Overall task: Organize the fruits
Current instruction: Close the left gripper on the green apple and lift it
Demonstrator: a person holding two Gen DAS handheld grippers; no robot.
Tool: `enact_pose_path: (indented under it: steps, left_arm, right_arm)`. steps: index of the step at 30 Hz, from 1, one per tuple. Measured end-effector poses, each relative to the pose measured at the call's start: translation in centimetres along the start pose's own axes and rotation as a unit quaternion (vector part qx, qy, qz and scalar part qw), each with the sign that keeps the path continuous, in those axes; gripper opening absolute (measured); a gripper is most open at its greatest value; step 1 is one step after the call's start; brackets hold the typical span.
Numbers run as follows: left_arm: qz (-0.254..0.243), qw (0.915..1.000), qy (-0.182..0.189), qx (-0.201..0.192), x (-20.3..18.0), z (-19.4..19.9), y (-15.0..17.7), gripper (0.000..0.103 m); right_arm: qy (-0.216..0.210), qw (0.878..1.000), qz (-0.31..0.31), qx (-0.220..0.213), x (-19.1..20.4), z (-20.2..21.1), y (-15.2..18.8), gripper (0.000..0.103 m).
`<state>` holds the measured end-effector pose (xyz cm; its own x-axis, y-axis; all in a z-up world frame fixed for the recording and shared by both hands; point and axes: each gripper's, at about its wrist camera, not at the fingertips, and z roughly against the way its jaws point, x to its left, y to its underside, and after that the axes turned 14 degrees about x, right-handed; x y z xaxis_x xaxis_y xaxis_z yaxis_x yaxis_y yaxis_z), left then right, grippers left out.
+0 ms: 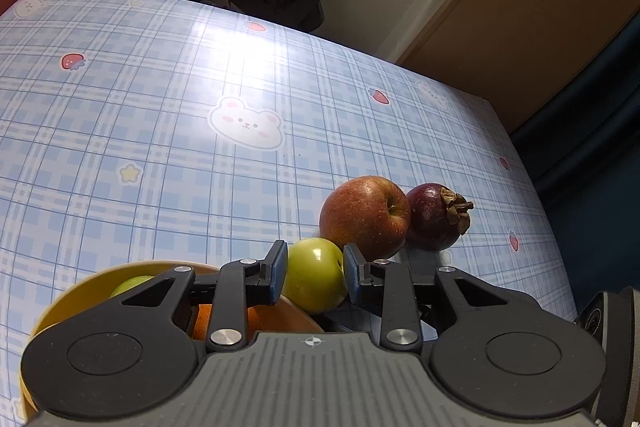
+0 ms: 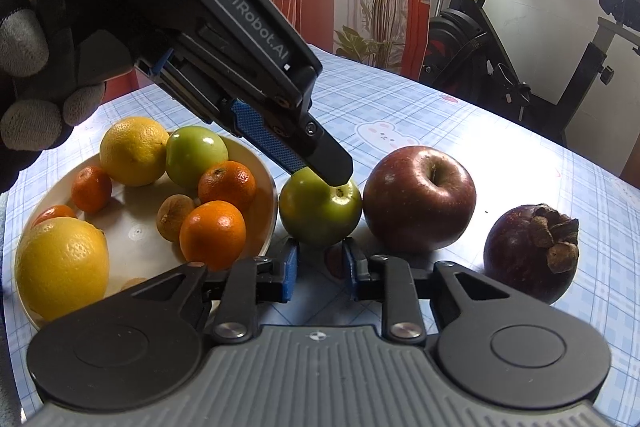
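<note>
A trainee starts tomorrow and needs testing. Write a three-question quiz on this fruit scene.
1. Which fruit sits between the pads of the left claw?
A. red apple
B. green apple beside the plate
C. lemon
2. True or false: the mangosteen lies in the plate.
3. How many lemons are in the plate?

Key
1. B.
2. False: the mangosteen lies on the tablecloth, right of the red apple.
3. Two.
</note>
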<state>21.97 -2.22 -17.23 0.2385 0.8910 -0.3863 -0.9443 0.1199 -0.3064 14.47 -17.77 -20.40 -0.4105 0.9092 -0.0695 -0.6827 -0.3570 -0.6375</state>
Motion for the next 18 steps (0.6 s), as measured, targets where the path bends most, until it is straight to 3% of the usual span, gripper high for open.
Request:
enact_pose_path:
  steps: [6,11,18]
  left_arm:
    - [0.001,0.9999,0.001,0.011,-0.8,0.2,0.4,0.032]
    - [-0.003,0.9994,0.026,0.022,-1.6,0.4,0.8,0.032]
    - [-0.002,0.9998,0.013,0.015,-1.3,-0.1,0.4,0.033]
  right_arm:
    - [-0.001,1.000,-0.006,-0.007,0.1,0.9,0.2,0.026]
    - [0.000,1.000,-0.015,0.001,-0.3,1.3,0.8,0.028]
    - [-0.006,0.999,-0.034,0.004,-0.4,1.2,1.5,0.029]
